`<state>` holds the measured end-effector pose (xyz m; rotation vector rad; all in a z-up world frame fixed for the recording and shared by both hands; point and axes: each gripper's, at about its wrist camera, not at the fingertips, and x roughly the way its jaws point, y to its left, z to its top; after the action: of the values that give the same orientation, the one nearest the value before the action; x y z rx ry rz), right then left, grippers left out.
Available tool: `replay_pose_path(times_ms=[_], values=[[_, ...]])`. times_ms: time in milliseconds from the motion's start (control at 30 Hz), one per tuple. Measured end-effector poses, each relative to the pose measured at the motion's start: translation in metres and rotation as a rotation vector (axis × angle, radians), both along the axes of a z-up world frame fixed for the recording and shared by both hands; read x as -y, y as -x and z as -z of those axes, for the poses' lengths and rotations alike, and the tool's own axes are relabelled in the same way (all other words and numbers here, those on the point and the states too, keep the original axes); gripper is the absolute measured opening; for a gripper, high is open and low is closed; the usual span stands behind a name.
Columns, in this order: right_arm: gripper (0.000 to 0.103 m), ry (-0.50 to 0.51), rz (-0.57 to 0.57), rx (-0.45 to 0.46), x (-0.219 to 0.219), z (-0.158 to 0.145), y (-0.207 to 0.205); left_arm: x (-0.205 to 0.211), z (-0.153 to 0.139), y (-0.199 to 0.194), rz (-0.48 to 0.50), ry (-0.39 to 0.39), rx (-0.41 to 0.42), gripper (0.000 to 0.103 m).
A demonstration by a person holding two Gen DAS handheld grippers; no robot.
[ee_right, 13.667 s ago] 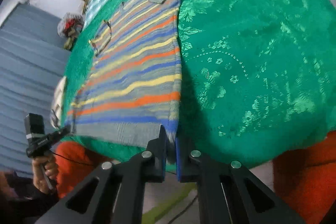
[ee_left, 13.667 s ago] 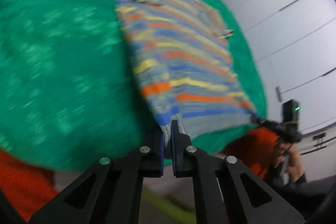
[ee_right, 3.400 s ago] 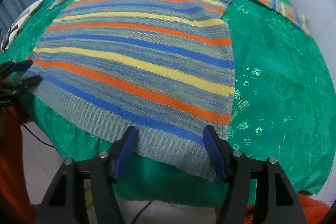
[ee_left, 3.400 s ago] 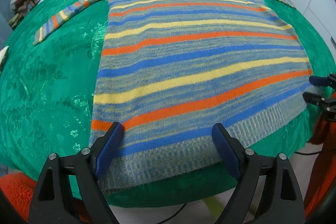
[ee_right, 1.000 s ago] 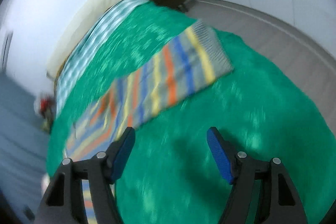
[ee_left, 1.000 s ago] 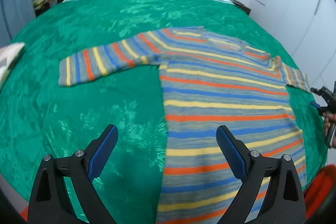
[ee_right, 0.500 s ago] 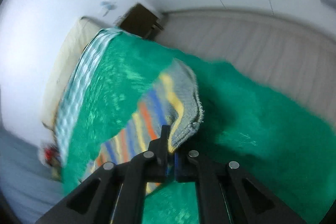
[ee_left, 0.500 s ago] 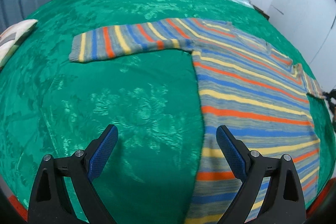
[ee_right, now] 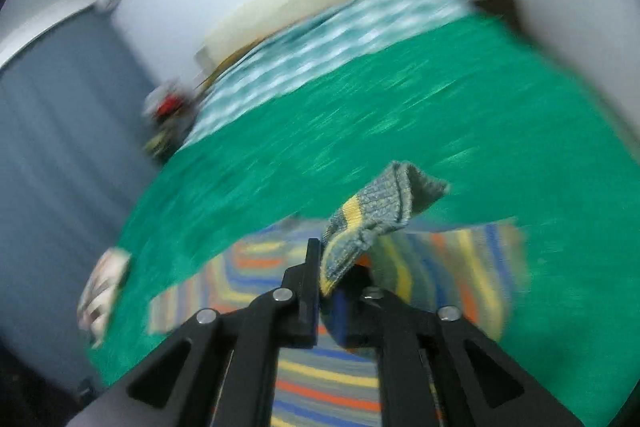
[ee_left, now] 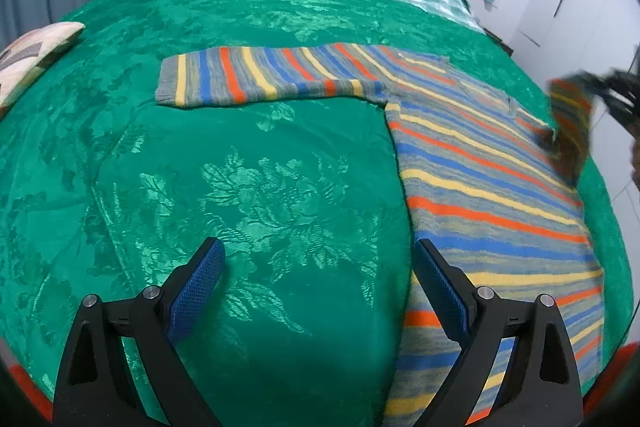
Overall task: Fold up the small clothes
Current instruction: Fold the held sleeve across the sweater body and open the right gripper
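A: So, left wrist view first. The left gripper [ee_left: 316, 291] hangs over bare green bedspread [ee_left: 248, 187] with its jaws spread wide and nothing between them. The striped sweater [ee_left: 480, 187] lies flat toward the bed's right edge, its body just beside the right-hand jaw. One sleeve [ee_left: 256, 77] stretches out flat toward the left edge, up ahead of the jaws, its long axis running across the bed and its grey cuff at the far left end.

B: And the other sleeve?

A: In that view it's a blurred striped flap lifted off the bed near the right edge, with the right gripper [ee_left: 618, 93] only a dark smear beside it. Which arm is nearer the flat sleeve? The left, I'd judge; the cuff lies ahead and to the left of its jaws.

B: Right wrist view?

A: Heavily blurred, but it shows what the first cannot: the right gripper [ee_right: 340, 279] has the raised sleeve's cuff [ee_right: 380, 211] between its jaws, the knit bunched and curling up over them. The jaws are opening at this moment, yet the cloth looks caught there. Below them lies the sweater's body, so the sleeve is over the torso.

B: And the flat sleeve there?

A: Only a blurred striped band.
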<state>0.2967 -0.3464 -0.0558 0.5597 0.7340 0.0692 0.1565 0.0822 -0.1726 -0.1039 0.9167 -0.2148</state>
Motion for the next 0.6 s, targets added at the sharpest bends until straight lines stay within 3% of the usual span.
replay_pose_path(times_ms=[33, 67, 167, 233, 300, 433, 467, 500, 567, 600], values=[[0.068, -0.088, -0.075, -0.051, -0.016, 0.02, -0.016, -0.001, 0.001, 0.0, -0.002, 0.001, -0.004, 0.095], [0.083, -0.152, -0.11, -0.091, -0.022, 0.035, -0.026, -0.003, 0.003, -0.001, -0.006, 0.004, -0.011, 0.095], [0.082, -0.203, -0.1, -0.085, -0.021, 0.049, -0.03, -0.01, 0.007, -0.005, -0.033, 0.028, -0.028, 0.095], [0.079, -0.186, -0.046, -0.082, 0.001, 0.049, -0.024, -0.014, 0.007, -0.006, -0.049, 0.05, -0.033, 0.095], [0.064, -0.161, -0.016, -0.135, 0.019, 0.054, -0.022, -0.015, 0.007, -0.008, -0.055, 0.065, -0.036, 0.095], [0.053, -0.057, -0.035, -0.42, 0.042, 0.107, -0.014, -0.005, 0.011, -0.012, -0.03, 0.031, -0.042, 0.095], [0.044, 0.056, -0.001, -0.513, 0.047, 0.125, -0.009, -0.002, 0.012, -0.012, -0.023, 0.017, -0.042, 0.095], [0.001, 0.12, 0.026, -0.538, 0.054, 0.134, 0.0, 0.001, 0.012, -0.01, -0.015, 0.002, -0.038, 0.095], [0.0, 0.183, 0.119, -0.494, 0.07, 0.129, 0.017, 0.004, 0.012, -0.007, -0.001, -0.021, -0.027, 0.095], [0.011, 0.215, 0.141, -0.477, 0.07, 0.123, 0.023, 0.006, 0.013, -0.006, 0.005, -0.033, -0.024, 0.095]])
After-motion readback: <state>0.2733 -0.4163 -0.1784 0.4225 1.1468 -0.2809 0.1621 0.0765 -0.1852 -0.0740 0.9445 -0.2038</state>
